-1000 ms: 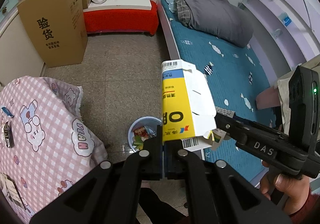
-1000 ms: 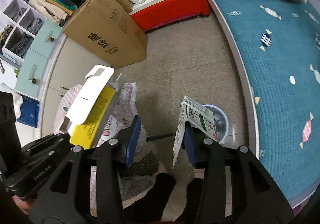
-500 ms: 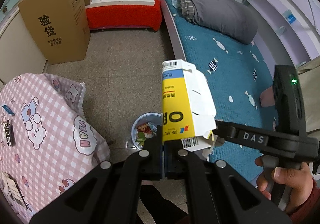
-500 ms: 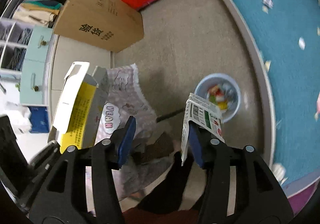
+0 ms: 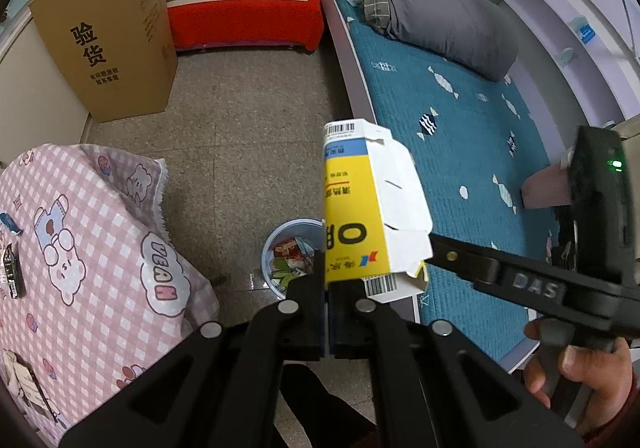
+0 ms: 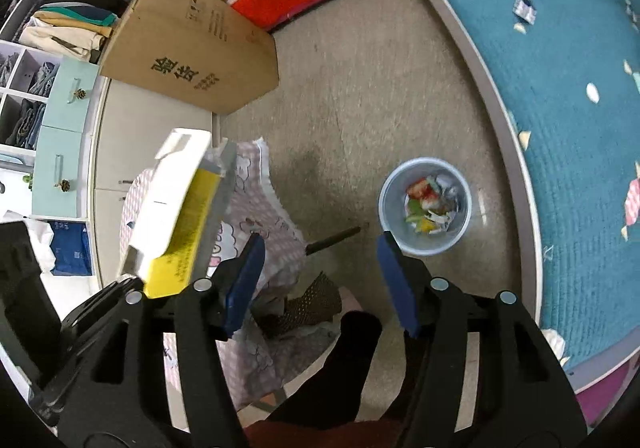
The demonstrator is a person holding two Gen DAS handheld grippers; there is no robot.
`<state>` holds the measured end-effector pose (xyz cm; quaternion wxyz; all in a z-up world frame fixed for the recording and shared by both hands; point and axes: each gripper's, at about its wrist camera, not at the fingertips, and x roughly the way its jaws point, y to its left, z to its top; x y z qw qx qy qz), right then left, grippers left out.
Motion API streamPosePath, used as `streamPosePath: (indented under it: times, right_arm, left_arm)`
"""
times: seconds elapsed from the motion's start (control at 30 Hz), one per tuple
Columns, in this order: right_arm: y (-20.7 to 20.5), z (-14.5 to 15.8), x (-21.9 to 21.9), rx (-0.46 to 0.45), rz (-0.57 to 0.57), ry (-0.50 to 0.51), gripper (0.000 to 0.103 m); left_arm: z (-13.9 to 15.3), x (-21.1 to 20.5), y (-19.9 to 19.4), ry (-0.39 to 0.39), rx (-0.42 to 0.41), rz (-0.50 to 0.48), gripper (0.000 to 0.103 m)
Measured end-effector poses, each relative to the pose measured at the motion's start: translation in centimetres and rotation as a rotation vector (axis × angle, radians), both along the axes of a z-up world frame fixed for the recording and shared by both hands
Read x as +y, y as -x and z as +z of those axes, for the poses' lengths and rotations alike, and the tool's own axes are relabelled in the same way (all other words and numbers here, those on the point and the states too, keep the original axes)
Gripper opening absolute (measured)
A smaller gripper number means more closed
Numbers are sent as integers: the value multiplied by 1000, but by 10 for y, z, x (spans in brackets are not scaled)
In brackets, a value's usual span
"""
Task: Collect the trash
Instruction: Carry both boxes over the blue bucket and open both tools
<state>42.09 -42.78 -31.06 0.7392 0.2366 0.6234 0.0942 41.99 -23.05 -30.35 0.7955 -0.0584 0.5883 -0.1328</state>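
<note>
My left gripper (image 5: 326,280) is shut on the lower edge of a flattened yellow and white carton (image 5: 352,215), which stands upright above a pale blue trash bin (image 5: 266,252) on the floor. The same carton (image 6: 176,215) shows at the left of the right wrist view. My right gripper (image 6: 320,248) hangs over the floor with its blue pads (image 6: 394,280) apart, the jaws opening, nothing between them. The bin (image 6: 384,203), just beyond its right pad, holds several colourful scraps. A hand (image 5: 580,368) grips the right gripper's handle.
A table under a pink checked cloth (image 5: 80,248) stands left of the bin. A bed with a teal cover (image 5: 460,127) runs along the right. A large cardboard box (image 5: 108,35) and a red bench (image 5: 244,19) stand at the far wall. Dark trouser legs (image 6: 352,348) are below.
The white printed leaflet that clung to the right gripper's right pad is gone from it, and the jaws have widened. The left gripper still holds the carton over the bin.
</note>
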Motion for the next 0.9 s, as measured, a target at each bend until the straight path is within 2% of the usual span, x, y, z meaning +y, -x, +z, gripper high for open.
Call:
streamPosePath:
  times: [0.37,0.63,0.67,0.7,0.73,0.77,0.9]
  right_arm:
    - [10,28,-24,-109,-43,62,61]
    - [18,40,-52,-148,-103,39,63]
    - [19,40,-56,-149,-109,38,63]
    - [21,41,-58,-150,-113,36,63]
    - [22,40,-60,-149,-118,34,63]
    - [24,40,-63,-148,-123,34,63]
    - [29,41,-65,-150,-122,33,63]
  left_arm:
    - [-1,-27,-4,1,8,-60,1]
    - [3,-48,-7,20,4,-92,3]
    - [4,-49,-7,26,6,-91,6]
    - [4,-50,-8,30,12,-86,23]
    - [4,-50,-8,30,13,-80,47]
    - [5,-49,-7,34,7,-65,54]
    - [6,-46,-5,40,7,-43,56]
